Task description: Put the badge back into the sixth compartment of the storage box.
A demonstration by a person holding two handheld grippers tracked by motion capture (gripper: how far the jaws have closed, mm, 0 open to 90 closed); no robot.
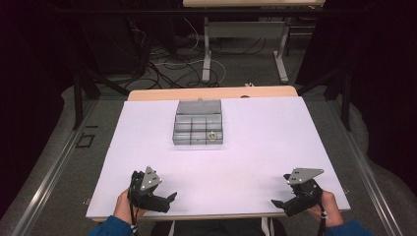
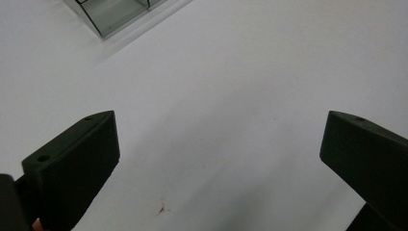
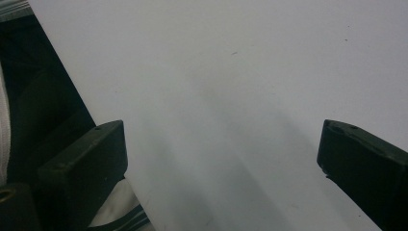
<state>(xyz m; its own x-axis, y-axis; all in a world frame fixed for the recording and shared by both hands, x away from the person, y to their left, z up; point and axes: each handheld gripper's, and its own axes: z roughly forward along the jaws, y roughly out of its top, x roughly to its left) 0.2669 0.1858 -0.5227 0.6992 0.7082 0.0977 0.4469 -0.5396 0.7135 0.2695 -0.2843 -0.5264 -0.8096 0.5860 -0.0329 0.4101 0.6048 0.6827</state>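
I am holding the left tool [image 1: 167, 200] and right tool [image 1: 278, 203] at the near desk [image 1: 265, 142] edge, both with jaws spread wide and empty. The organizer [image 1: 198, 129] is sitting mid-desk, well apart from both, with a small ring [image 1: 212, 135] in one compartment.

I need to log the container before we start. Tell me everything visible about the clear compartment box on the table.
The clear plastic compartment box sits flat on the white table sheet, toward the far middle, apart from both grippers. Dividers split it into small cells; its far part looks greyer, perhaps a lid or larger section. One small greenish ring-like item lies in a near-right cell. A near corner of the box shows in the left gripper view.
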